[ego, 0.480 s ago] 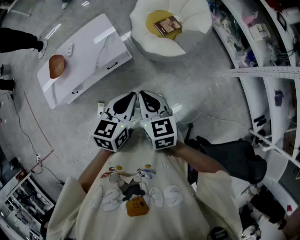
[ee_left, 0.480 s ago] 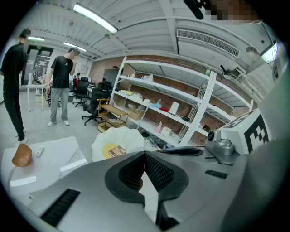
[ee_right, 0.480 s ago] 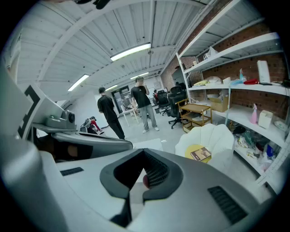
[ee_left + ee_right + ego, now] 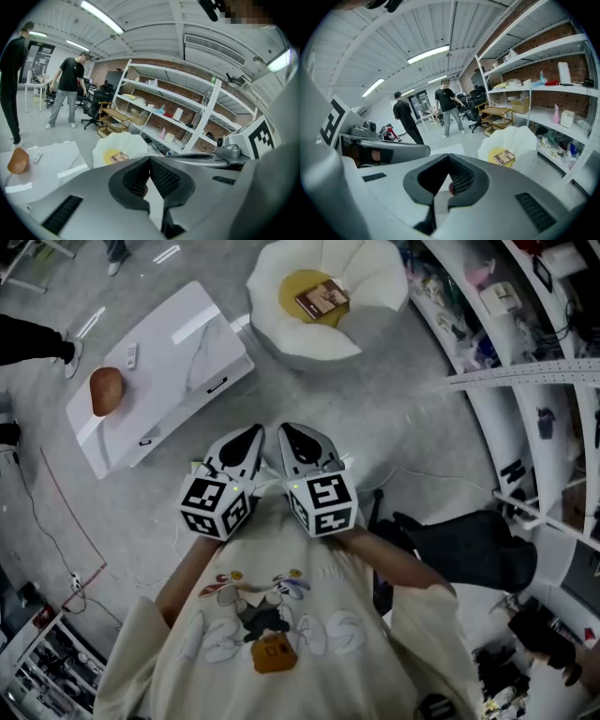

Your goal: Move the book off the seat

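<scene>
Yellow-cushioned seat (image 4: 375, 282) at 12 o'clock holds the book (image 4: 322, 299), untouched. Left gripper (image 4: 246, 444) and right gripper (image 4: 298, 444) are both closed and empty, well apart from it. Approach, grasp and removal all remain.

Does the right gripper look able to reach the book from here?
Probably not yet: the book lies on the seat well across open floor, while the right gripper, shut, sits near the chest.
</scene>
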`<state>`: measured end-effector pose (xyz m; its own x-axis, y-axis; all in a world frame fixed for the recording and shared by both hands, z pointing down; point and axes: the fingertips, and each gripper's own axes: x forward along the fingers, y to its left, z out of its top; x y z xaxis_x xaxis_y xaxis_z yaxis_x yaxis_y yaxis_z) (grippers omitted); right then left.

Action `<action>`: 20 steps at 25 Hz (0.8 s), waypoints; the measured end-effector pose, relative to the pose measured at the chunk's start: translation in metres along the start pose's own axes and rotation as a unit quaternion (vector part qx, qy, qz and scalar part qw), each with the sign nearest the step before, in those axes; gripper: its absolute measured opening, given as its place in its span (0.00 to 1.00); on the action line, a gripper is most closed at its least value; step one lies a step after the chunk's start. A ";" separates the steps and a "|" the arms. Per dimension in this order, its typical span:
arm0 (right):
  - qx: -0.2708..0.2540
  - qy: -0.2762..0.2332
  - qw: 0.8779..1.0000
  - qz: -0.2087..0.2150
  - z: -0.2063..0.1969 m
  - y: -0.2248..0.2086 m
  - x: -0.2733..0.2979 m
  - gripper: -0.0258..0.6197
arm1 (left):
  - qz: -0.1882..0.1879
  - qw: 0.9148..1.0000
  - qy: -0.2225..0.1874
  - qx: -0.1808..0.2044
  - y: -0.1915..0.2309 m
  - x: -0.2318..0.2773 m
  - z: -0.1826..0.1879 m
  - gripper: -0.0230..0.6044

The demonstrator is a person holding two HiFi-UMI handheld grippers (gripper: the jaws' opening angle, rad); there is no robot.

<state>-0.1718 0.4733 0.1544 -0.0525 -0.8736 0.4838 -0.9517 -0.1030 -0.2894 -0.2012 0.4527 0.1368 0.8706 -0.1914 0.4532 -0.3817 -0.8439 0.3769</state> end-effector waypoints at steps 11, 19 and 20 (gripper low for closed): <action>0.071 0.033 0.997 -0.018 -0.015 0.021 0.032 0.05 | 0.003 1.000 -0.012 -0.009 0.041 -0.037 0.006 0.05; 0.120 0.044 0.990 -0.060 -0.039 0.032 0.039 0.05 | -0.016 0.997 -0.027 -0.072 0.083 -0.064 -0.005 0.05; 0.128 0.046 0.988 -0.070 -0.042 0.030 0.037 0.05 | -0.020 0.996 -0.027 -0.079 0.086 -0.065 -0.007 0.05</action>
<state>-0.2153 0.4578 0.1988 0.0362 -0.7966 0.6035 -0.8442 -0.3476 -0.4082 -0.2924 0.3965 0.1458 0.8997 -0.1894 0.3934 -0.3872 -0.7624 0.5185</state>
